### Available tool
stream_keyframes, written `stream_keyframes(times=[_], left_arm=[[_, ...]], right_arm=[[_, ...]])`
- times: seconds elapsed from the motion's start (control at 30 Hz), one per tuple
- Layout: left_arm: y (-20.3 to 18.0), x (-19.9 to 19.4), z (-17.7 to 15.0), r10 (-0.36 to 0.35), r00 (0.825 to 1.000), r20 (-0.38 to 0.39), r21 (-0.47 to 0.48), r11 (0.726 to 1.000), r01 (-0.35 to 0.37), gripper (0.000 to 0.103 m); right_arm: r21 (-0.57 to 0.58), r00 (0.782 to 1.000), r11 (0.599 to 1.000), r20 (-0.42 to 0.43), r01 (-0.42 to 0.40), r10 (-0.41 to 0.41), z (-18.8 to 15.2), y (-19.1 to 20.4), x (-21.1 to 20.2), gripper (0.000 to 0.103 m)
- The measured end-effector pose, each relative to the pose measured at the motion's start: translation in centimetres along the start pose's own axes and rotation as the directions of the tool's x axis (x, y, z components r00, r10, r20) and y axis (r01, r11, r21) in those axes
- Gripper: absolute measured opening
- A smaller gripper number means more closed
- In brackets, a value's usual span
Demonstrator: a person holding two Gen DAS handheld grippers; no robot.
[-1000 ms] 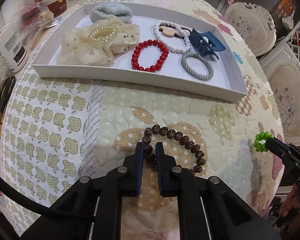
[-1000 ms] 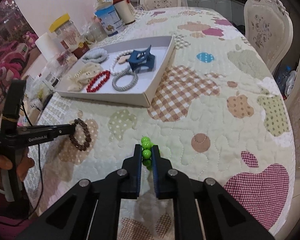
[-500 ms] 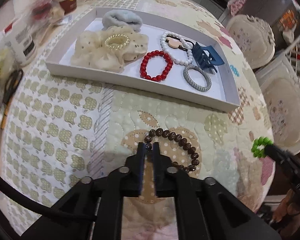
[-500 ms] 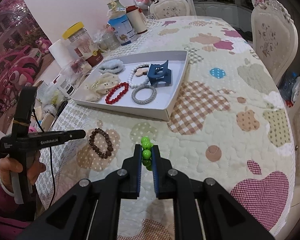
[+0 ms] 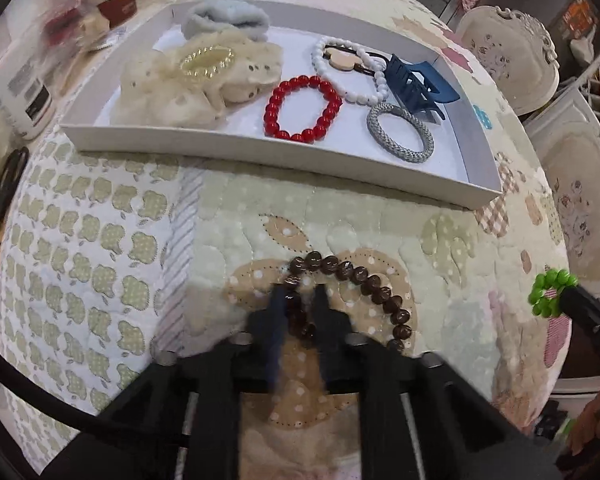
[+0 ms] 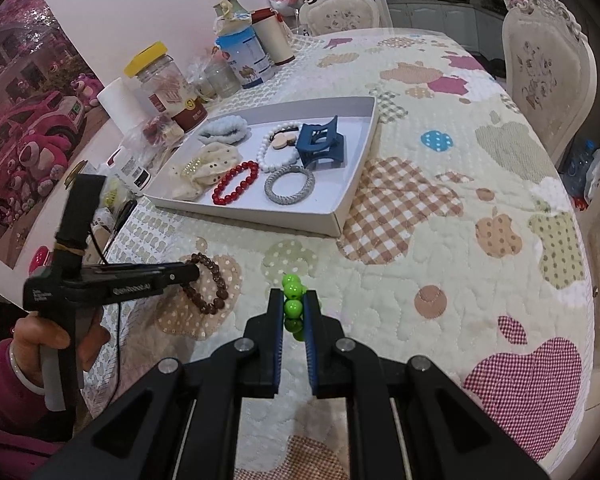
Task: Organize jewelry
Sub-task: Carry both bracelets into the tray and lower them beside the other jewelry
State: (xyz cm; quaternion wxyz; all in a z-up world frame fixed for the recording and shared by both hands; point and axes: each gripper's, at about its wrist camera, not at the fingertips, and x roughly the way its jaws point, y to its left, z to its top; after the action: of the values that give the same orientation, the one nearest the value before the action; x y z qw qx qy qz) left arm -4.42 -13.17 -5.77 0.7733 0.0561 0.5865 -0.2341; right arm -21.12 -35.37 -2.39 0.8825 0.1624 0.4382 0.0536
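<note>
- Right gripper (image 6: 293, 307): black frame, blue finger pads (image 6: 277, 320), silver screws
- Left gripper (image 6: 196, 270): black, white lettering, black cable (image 6: 118, 322)
- Left hand (image 6: 56, 338): magenta sleeve, pale bangle

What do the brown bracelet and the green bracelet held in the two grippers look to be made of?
Brown bracelet: dark round beads with mottled grain and a soft sheen, probably polished wood or seed; stone is possible. Green bracelet: bright, uniform lime beads with sharp glossy highlights, likely plastic or glass. The left gripper and right gripper each pinch theirs.
</note>
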Motion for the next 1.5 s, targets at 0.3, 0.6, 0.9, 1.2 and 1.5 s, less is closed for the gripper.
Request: stream_keyframes(times=[0.3,0.6,0.9,1.2,1.5], left_arm=[[1.0,-4.3,0.5,-0.046,0.997,0.065,-0.016,0.999,0.047,0.000],[1.9,-8.7,2.0,-0.036,0.989,0.145,-0.006,0.999,0.037,0.000],[2.3,-11.1,3.8,0.008,0.979,0.203,-0.005,1.000,-0.007,0.000],[1.8,-11.9,5.5,0.039,0.971,0.237,0.006,0.999,-0.041,0.000],[1.5,-12.2,7.3,0.053,0.965,0.258,0.005,0.998,-0.056,0.000]], right_arm=[[0.003,0.998,0.998,0.037,-0.055,0.055,1.4,1.4,-1.1,0.010],[-0.047,0.995,0.996,0.060,-0.072,0.075,2.8,3.9,-1.9,0.010],[-0.090,0.994,0.993,0.071,-0.071,0.078,4.5,5.7,-2.2,0.010],[-0.121,0.993,0.990,0.075,-0.077,0.086,6.3,6.9,-1.4,0.010],[-0.138,0.994,0.987,0.065,-0.076,0.086,7.4,7.1,-0.6,0.010]])
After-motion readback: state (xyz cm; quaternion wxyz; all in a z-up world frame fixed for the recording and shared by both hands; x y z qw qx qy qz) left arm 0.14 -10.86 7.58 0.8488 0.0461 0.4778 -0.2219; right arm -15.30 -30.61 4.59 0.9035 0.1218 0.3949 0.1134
